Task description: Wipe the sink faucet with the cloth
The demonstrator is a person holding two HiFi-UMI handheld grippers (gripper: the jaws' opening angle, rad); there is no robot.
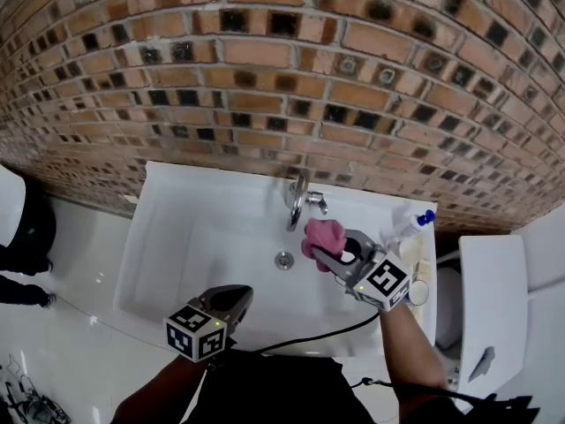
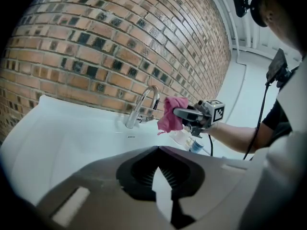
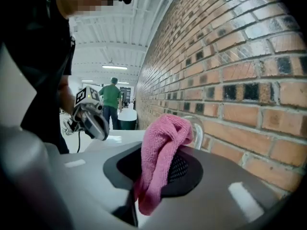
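Observation:
A chrome faucet (image 1: 297, 200) curves out from the brick wall over the white sink (image 1: 190, 246). Just right of its spout hangs a pink cloth (image 1: 323, 236), with my right gripper (image 1: 318, 253) shut on it. The right gripper view has the cloth (image 3: 160, 152) draped over the jaws and the faucet (image 3: 199, 130) close behind it, partly hidden. My left gripper (image 1: 237, 295) hovers shut and empty at the sink's front edge. From the left gripper view, the faucet (image 2: 142, 104), the cloth (image 2: 170, 116) and the right gripper (image 2: 180, 113) lie ahead of my left gripper (image 2: 157, 148).
A spray bottle (image 1: 408, 228) with a blue top stands on the sink's right ledge. The drain (image 1: 283, 259) sits below the spout. A white fixture (image 1: 490, 294) is at the right. A black cable (image 1: 309, 338) runs along the front edge. A person in green (image 3: 112, 99) stands far off.

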